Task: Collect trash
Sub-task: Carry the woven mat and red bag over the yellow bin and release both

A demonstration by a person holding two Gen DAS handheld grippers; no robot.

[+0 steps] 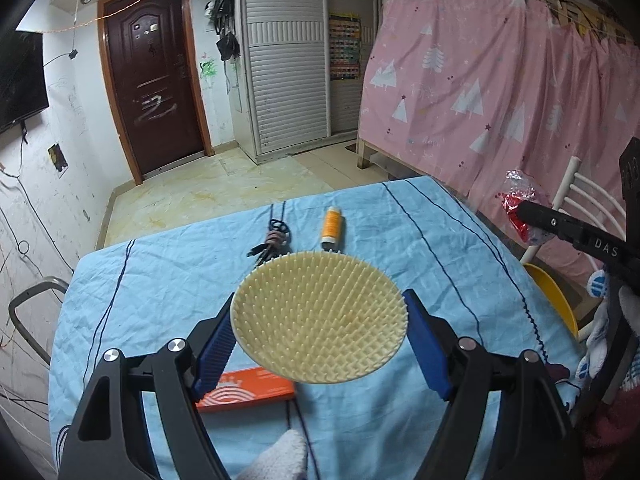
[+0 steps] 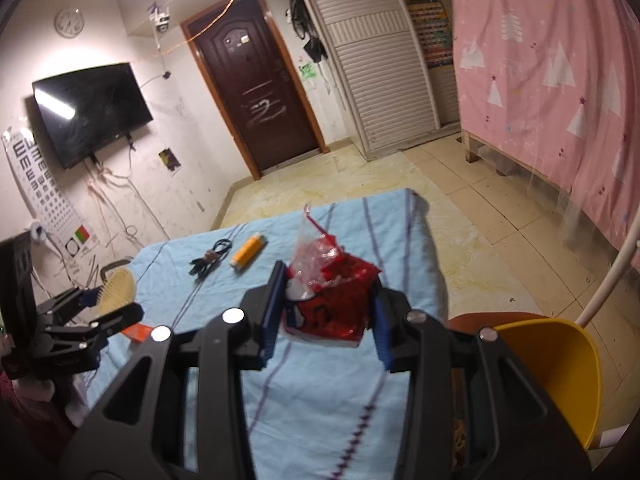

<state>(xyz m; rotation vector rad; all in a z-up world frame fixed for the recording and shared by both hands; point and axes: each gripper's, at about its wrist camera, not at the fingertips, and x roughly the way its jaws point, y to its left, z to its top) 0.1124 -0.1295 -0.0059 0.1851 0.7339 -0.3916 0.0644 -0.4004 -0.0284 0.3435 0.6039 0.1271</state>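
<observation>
My left gripper point(image 1: 320, 326) is shut on a round cream bristle pad point(image 1: 319, 318), held by its two edges above the blue tablecloth point(image 1: 160, 300). In the right wrist view that pad point(image 2: 116, 286) sits at the far left in the left gripper point(image 2: 100, 308). My right gripper point(image 2: 326, 312) is shut on a crumpled red and clear plastic wrapper point(image 2: 330, 300). The same wrapper point(image 1: 520, 208) shows at the right edge of the left wrist view, off the table's side. A yellow bin point(image 2: 560, 368) stands low on the right, under and beside the right gripper.
On the cloth lie an orange thread spool point(image 1: 331, 226), a coiled black cable point(image 1: 272, 242) and a flat orange box point(image 1: 248, 390). A white chair frame point(image 1: 576, 196) and a pink curtain point(image 1: 500, 80) flank the right. A grey metal chair point(image 1: 28, 312) stands left. A gloved hand point(image 1: 282, 458) is below.
</observation>
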